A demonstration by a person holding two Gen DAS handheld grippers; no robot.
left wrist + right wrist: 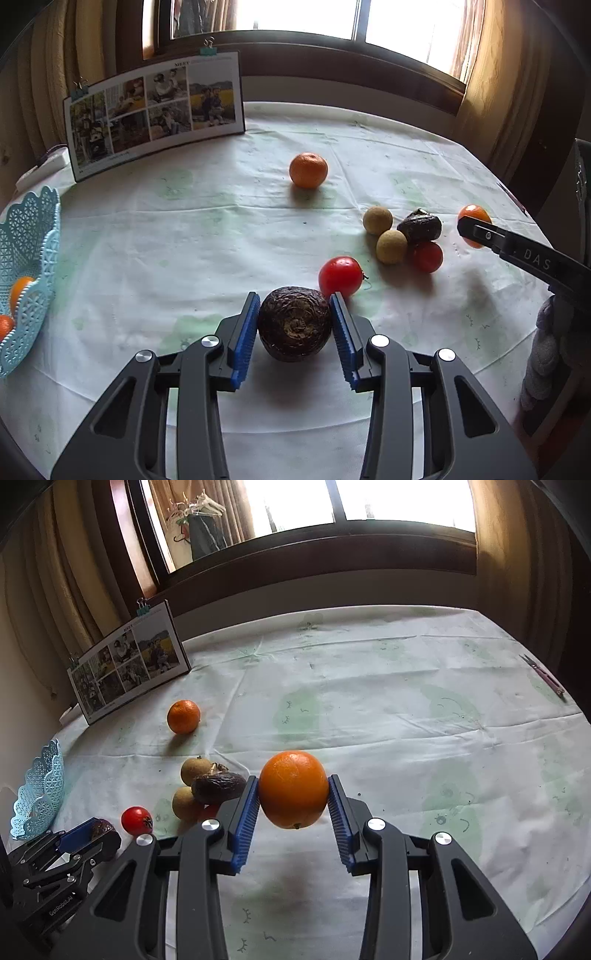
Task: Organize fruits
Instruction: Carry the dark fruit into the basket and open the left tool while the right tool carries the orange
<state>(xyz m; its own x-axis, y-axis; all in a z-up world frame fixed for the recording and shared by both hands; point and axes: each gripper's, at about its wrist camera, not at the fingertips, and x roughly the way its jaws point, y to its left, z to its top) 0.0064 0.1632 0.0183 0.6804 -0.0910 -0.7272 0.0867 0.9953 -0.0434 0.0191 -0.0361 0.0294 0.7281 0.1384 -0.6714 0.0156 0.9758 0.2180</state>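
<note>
Fruits scattered over the tablecloth [207,236]: a tangerine [308,170], two tan balls [377,220], a wrinkled avocado [420,225], two tomatoes [340,276]. Blue lace basket [27,258] at the left edge, two orange fruits [19,291] inside. Left gripper [294,324] clamped on a dark round fruit [294,323]; right gripper [293,792] pinching an orange [293,789] clear of the cloth.

Pale blue lattice basket [33,258], orange fruit [293,788]
</note>
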